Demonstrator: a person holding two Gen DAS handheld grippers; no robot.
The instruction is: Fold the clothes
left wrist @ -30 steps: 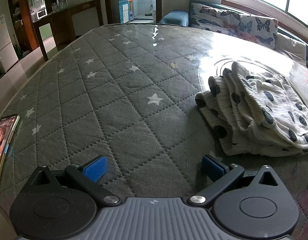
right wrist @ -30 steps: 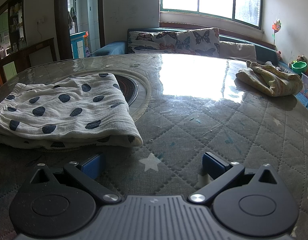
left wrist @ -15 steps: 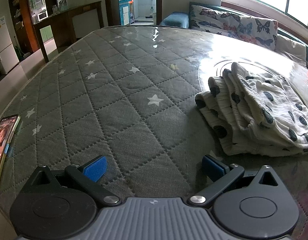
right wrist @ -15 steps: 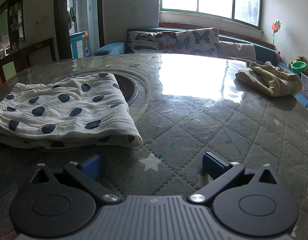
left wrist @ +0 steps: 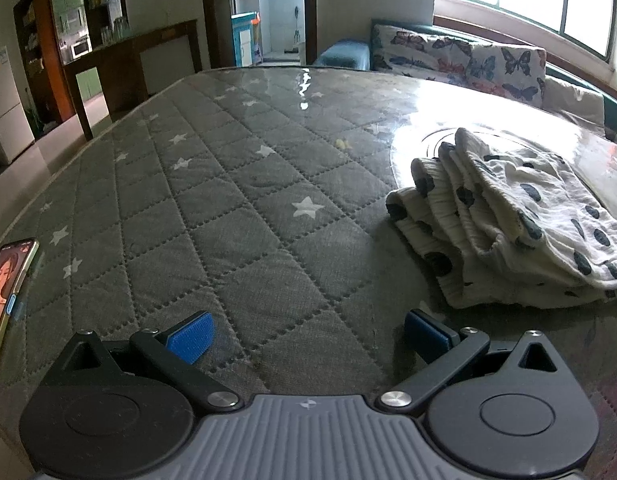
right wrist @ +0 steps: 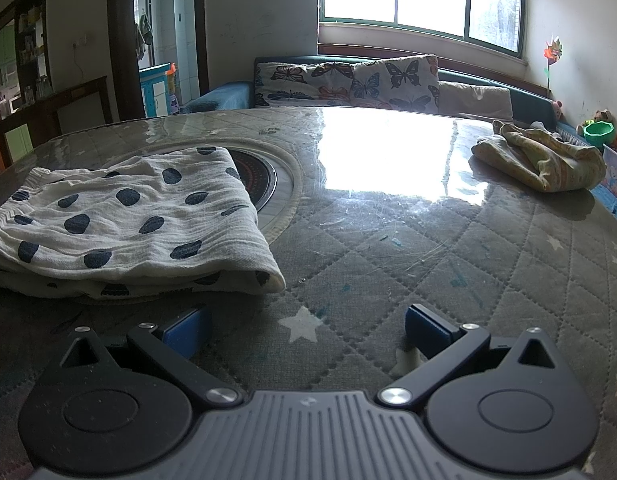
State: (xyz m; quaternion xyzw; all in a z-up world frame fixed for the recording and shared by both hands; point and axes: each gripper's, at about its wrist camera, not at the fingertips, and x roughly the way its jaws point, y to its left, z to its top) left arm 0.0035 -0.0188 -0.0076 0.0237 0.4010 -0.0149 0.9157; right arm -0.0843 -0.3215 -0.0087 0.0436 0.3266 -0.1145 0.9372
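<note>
A white garment with dark dots (left wrist: 504, 220) lies folded in several layers on the glass-topped table, partly over the round hob ring (right wrist: 276, 184). The same folded garment (right wrist: 128, 220) fills the left of the right wrist view. My left gripper (left wrist: 308, 336) hovers low over the grey quilted cover, open and empty, with the garment ahead to its right. Just in front of the garment's near edge, my right gripper (right wrist: 308, 330) is open with nothing between its blue pads. A crumpled yellowish garment (right wrist: 540, 156) sits at the far right of the table.
A phone (left wrist: 6, 284) with a lit screen lies near the table's left edge. A bench with butterfly cushions (right wrist: 348, 84) runs behind the table under the window. A green bowl (right wrist: 598, 132) stands at the far right. A dark counter (left wrist: 132, 64) is beyond the left side.
</note>
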